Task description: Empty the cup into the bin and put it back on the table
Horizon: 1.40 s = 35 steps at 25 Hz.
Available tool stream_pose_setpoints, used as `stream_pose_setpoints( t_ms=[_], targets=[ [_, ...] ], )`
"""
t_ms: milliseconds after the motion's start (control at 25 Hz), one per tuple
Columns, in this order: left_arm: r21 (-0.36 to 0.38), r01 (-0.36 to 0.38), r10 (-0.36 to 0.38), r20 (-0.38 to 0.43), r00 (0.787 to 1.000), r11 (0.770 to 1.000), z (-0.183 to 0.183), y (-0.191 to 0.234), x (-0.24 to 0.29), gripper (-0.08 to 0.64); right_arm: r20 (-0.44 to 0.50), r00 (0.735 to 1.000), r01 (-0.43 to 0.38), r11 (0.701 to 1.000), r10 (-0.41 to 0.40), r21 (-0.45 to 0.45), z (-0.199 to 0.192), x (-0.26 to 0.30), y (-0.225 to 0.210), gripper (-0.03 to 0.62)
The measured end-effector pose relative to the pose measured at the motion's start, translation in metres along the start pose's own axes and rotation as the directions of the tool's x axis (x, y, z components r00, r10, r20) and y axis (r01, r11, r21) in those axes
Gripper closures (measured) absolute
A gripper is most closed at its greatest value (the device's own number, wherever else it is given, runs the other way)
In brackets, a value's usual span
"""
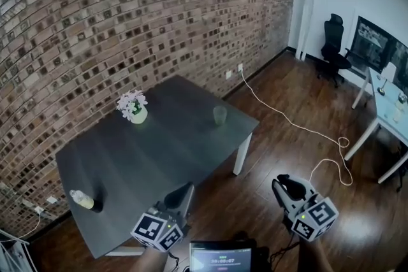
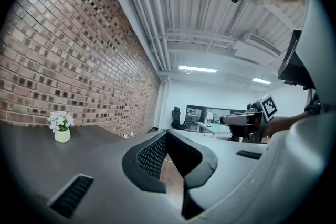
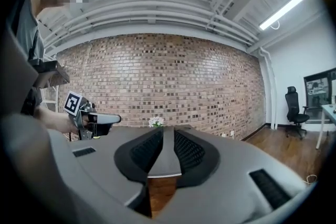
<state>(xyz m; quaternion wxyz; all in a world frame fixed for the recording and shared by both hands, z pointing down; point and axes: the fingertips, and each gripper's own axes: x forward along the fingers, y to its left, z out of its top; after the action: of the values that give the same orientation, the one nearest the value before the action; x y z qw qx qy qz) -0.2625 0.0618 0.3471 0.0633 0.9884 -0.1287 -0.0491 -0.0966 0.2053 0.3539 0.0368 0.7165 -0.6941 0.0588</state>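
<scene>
Along the back and left, a long brick wall, meeting a dark wooden floor. In front of the wall, a dark grey surface on white legs, seen from above. At the far right, part of a white desk, and beyond it a black office chair by a white wall. Across the floor, a thin white cable, coming from the foot of the brick wall and ending in a loop. At the bottom of the head view, the left gripper by the near edge of the surface, jaws pressed together at the tips, holding nothing. Beside it, over the floor, the right gripper, jaws only a narrow slit apart, also holding nothing. On the surface, toward the wall, a small white pot of pale flowers. Close to the near left corner, a pale bottle with a dark end. Near the right edge of the surface, the translucent cup, standing upright, well apart from the pot and from both grippers.
</scene>
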Motion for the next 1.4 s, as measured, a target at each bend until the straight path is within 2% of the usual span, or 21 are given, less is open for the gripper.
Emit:
stream_pose_setpoints(
  t_ms=[440, 800, 840, 880, 1160, 1400],
  targets=[
    [0.016, -0.104, 0.104, -0.006, 0.995, 0.994, -0.007, 0.023, 0.098, 0.560, 0.000, 0.993, -0.122, 0.993, 0.122, 0.007, 0.005, 0.067, -0.090, 0.525],
    [0.031, -0.209, 0.209, 0.000, 0.978, 0.978, -0.015, 0.035, 0.162, 0.558, 0.002, 0.972, -0.234, 0.972, 0.234, -0.005, 0.005, 0.115, -0.155, 0.524],
    [0.031, -0.216, 0.216, -0.003, 0.976, 0.976, -0.016, 0.037, 0.167, 0.558, 0.000, 0.970, -0.242, 0.970, 0.242, -0.002, 0.005, 0.120, -0.159, 0.481],
    [0.032, -0.223, 0.223, -0.007, 0.975, 0.974, -0.016, 0.040, 0.171, 0.558, -0.001, 0.968, -0.250, 0.968, 0.250, 0.000, 0.005, 0.126, -0.162, 0.471],
    [0.015, -0.241, 0.241, -0.015, 0.970, 0.970, -0.017, 0.072, 0.197, 0.537, -0.021, 0.961, -0.275, 0.961, 0.275, 0.002, 0.007, 0.171, -0.181, 0.471],
    [-0.003, -0.249, 0.249, -0.006, 0.969, 0.969, -0.017, 0.123, 0.212, 0.537, -0.040, 0.961, -0.274, 0.962, 0.274, 0.000, 0.007, 0.223, -0.186, 0.469]
  ],
)
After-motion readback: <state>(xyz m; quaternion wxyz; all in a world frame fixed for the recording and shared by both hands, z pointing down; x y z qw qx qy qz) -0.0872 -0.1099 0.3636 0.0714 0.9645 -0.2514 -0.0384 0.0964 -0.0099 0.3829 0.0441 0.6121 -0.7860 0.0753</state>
